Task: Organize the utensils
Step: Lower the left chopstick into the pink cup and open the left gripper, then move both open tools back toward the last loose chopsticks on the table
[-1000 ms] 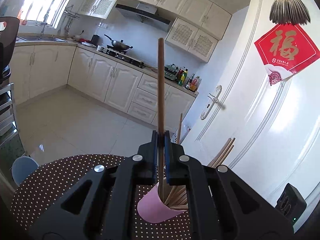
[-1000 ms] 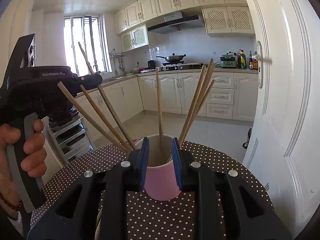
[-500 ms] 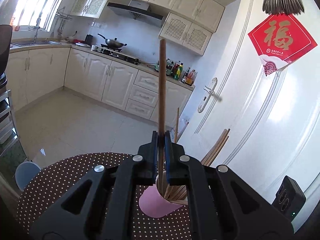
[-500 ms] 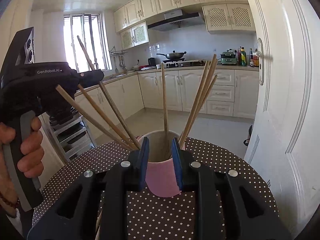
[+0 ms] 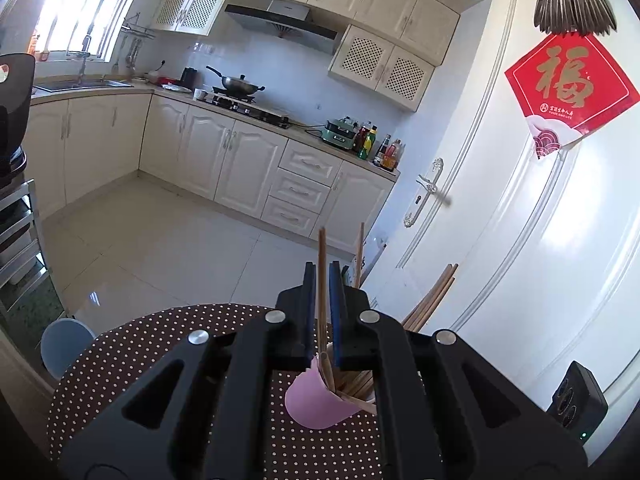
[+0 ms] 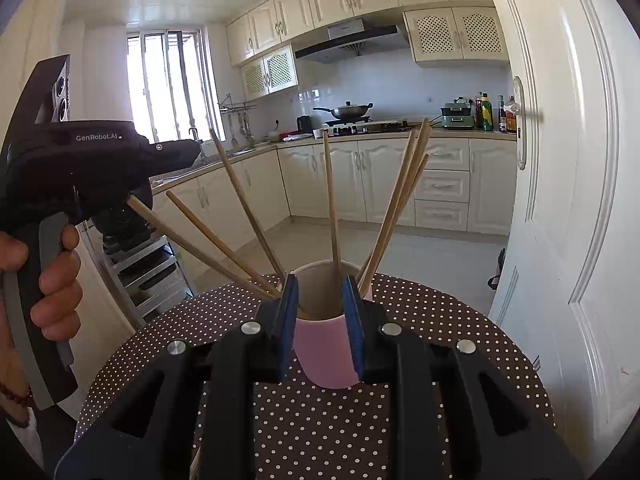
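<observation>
My left tongs (image 5: 322, 312) pinch one chopstick (image 5: 321, 264), its foot hidden in the cup (image 5: 316, 404); my right tongs (image 6: 322, 308) clamp that cup, whose base they cover.

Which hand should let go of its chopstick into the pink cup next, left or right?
Left. The left gripper is shut on a chopstick whose lower end already sits inside the pink cup. The right gripper clamps the cup's sides, steadying it, so it should probably stay put.
</observation>
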The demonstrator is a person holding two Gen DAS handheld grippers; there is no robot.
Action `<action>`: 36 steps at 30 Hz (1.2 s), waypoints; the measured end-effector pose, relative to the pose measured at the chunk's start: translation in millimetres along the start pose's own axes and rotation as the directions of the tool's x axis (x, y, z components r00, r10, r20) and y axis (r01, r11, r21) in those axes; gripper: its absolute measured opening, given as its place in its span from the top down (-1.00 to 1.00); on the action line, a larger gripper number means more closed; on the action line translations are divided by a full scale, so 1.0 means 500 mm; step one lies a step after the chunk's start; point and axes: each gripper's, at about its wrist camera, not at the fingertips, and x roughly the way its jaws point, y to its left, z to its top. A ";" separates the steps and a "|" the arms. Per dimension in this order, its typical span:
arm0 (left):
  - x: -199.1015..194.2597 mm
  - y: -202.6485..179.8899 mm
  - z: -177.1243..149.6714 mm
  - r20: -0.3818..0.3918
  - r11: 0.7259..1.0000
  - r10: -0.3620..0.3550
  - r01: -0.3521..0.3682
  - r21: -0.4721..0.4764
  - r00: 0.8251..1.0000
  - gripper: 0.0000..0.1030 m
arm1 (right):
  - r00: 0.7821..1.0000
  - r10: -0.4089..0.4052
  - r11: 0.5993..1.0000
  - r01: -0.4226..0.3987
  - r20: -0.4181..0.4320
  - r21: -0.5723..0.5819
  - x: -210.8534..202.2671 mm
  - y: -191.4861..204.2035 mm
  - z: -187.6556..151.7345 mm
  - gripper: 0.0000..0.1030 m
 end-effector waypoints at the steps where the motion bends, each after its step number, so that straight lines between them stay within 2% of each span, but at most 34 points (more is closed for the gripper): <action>1: -0.007 0.000 0.003 0.005 1.000 0.000 0.000 -0.001 1.000 0.86 | 1.000 0.000 1.000 0.000 0.001 0.000 -0.002 0.001 0.001 0.58; 14: -0.107 -0.013 0.014 0.050 0.997 0.055 -0.058 0.057 0.997 0.86 | 1.000 0.014 1.000 -0.014 0.014 -0.001 -0.052 0.024 0.008 0.55; 21: -0.164 0.017 -0.028 0.014 0.989 0.124 -0.125 0.083 0.992 0.86 | 1.000 0.026 1.000 -0.026 -0.016 -0.017 -0.071 0.062 -0.005 0.52; 27: -0.199 0.047 -0.082 -0.003 0.979 0.171 -0.170 0.114 0.985 0.86 | 0.996 0.040 0.999 -0.042 -0.084 -0.016 -0.062 0.093 -0.031 0.51; 32: -0.208 0.077 -0.124 -0.070 0.979 0.185 -0.178 0.103 0.980 0.86 | 0.985 0.048 0.998 -0.054 -0.164 -0.030 -0.042 0.123 -0.061 0.47; 36: -0.190 0.102 -0.163 -0.175 0.976 0.210 -0.197 0.092 0.962 0.86 | 0.971 0.043 0.998 -0.052 -0.234 -0.033 -0.023 0.137 -0.089 0.44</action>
